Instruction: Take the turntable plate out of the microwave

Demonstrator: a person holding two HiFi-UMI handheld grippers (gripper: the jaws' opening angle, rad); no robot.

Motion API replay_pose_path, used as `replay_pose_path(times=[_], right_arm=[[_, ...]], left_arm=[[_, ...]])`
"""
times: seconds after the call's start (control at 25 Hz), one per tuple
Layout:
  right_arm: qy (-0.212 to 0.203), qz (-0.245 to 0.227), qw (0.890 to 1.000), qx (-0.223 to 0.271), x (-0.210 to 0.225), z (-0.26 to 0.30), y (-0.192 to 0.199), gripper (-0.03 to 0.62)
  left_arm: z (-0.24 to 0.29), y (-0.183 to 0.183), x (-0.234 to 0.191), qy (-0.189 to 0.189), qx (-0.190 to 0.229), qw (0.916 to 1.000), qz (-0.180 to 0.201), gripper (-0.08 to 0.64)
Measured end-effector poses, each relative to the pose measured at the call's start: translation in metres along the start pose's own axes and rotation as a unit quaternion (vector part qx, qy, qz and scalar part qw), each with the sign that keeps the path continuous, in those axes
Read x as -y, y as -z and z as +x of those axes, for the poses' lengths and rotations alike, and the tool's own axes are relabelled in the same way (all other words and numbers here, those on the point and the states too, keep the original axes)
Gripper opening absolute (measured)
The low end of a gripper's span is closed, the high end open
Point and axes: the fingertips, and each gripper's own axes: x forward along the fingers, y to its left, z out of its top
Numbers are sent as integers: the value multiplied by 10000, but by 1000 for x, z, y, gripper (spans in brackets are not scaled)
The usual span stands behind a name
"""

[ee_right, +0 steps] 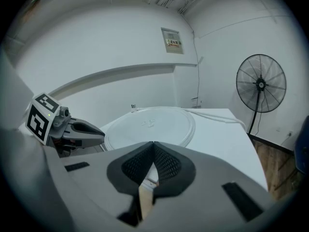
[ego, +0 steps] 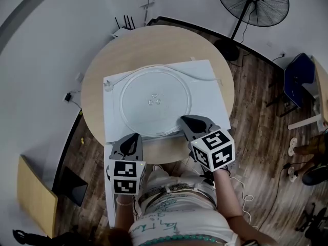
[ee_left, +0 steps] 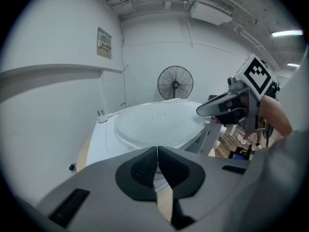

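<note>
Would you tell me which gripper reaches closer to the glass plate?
The right gripper: its tip overlaps the rim of the plate, while the left gripper stops just short.

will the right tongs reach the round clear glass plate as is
Probably yes: the right tongs sit shut at the near rim of the round clear glass plate, with nothing between them, though they must open to grip.

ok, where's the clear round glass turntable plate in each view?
Head view: clear round glass turntable plate centre, on top of the white microwave.
Left gripper view: plate centre.
Right gripper view: plate centre, slightly left.
Shared landmark: black pedestal fan, beyond the plate.
</note>
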Motion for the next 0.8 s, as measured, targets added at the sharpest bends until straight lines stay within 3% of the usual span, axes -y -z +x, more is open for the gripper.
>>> replay_pose_path(times=[0.28,0.56,0.8], right_arm=[[5,95,9999,-48,4,7,-4,-9],[181,-132,9993,-302,5,15,-2,-9],[159,-131,9997,-118,3,13,-4,-9]], left_arm=[[6,-3,-6,120,18,9999,-58,17],[9,-2,-6,312,-41,9994,-166,17],[8,-2,-6,412,82,9985,-344,17]])
